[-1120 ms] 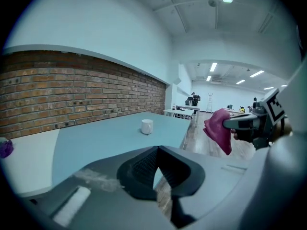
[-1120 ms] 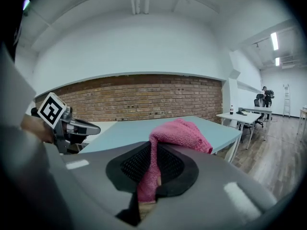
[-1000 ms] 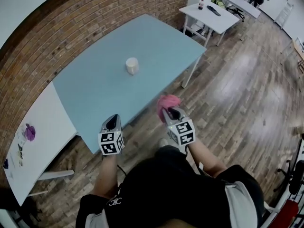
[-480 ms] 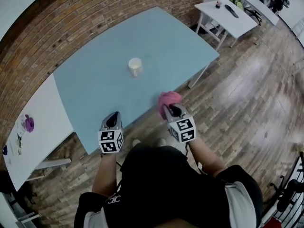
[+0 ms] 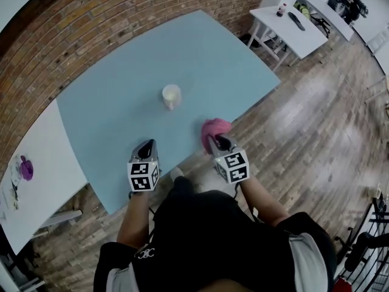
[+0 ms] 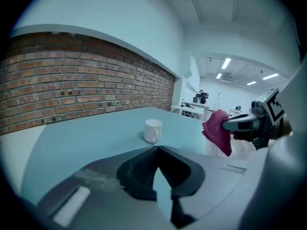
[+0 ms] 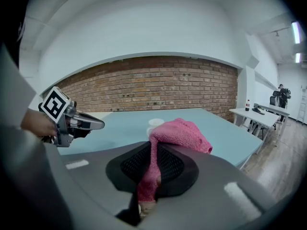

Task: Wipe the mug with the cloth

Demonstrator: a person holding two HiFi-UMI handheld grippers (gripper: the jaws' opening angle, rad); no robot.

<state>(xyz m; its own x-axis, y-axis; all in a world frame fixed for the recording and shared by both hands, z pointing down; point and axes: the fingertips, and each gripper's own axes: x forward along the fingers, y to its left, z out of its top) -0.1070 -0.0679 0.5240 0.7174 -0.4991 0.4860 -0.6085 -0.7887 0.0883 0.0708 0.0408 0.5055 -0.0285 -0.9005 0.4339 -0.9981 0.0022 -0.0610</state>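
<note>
Hovering over the near edge of the light-blue worktop (image 5: 115,66), both grippers point toward the mug (image 5: 171,96), which stands upright and alone near the worktop's middle, well apart from either tool. From the left gripper (image 5: 148,146) the mug lies at about 1 o'clock; from the right gripper (image 5: 214,141) it lies at about 11 o'clock. Neither is clearly the nearer.

The left gripper's fingers (image 6: 139,170) are pressed together with nothing between them. The right gripper's fingers (image 7: 175,169) are clamped on the pink cloth (image 5: 214,129), which bunches up and flops forward over the tips, so the cloth is the leading part of that tool and hides part of the mug in the right gripper view.

In the left gripper view the mug's handle seems turned toward the person and a little to the right, at roughly 5 o'clock from the mug's body; the head view is too small to confirm this.

My reading is that wiping has not begun. The empty left gripper would need to part its fingers to steady the mug, likely at the rim or handle, while the cloth comes in from the mug's right flank.
</note>
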